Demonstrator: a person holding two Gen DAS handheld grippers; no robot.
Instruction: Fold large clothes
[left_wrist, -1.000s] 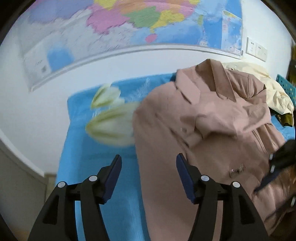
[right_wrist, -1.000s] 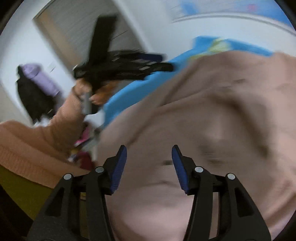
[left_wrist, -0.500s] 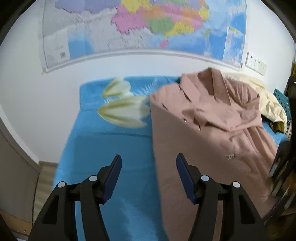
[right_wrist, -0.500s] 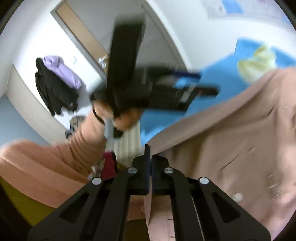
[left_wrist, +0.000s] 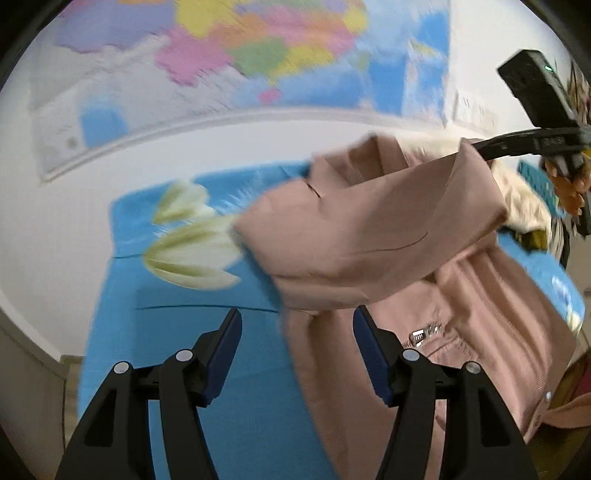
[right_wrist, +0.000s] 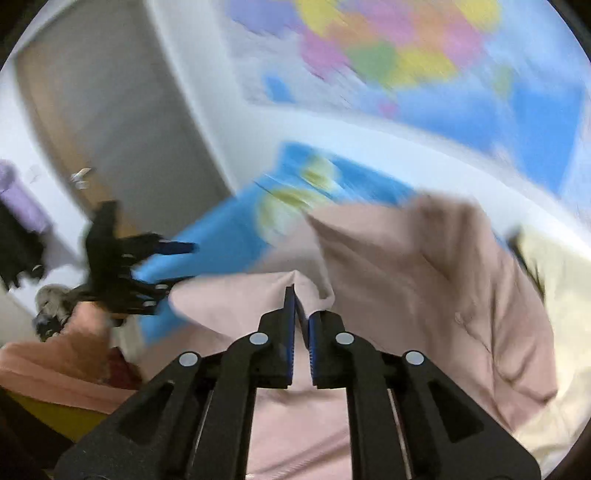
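Pinching a fold of the pink jacket (right_wrist: 424, 280) between their blue pads, the right tongs (right_wrist: 300, 306) were clenched on the cloth, with an edge of fabric bunched at the fingertips. From the left wrist view the same tongs (left_wrist: 480, 149) reached in from the upper right and held a corner of the jacket (left_wrist: 373, 236) lifted off the bed, so that a broad flap hung over the rest of the garment.

The left tongs (left_wrist: 297, 332) stood released, jaws wide apart and gripping nothing, above the blue bedsheet (left_wrist: 173, 332) with the jacket's near edge showing between and beyond the fingers. In the right wrist view they (right_wrist: 173, 266) appeared at the left, also spread, held by a hand in a salmon sleeve (right_wrist: 62, 365).

Most of the jacket lay spread on the bed, its lower part with a metal zipper pull (left_wrist: 419, 336) resting flat on the sheet. The sheet carried a pale flower print (left_wrist: 192, 254) just beside the jacket's left edge. A cream garment (left_wrist: 524, 199) lay behind the jacket toward the right. A coloured map (left_wrist: 236, 55) hung on the white wall behind the bed, blurred in both views.
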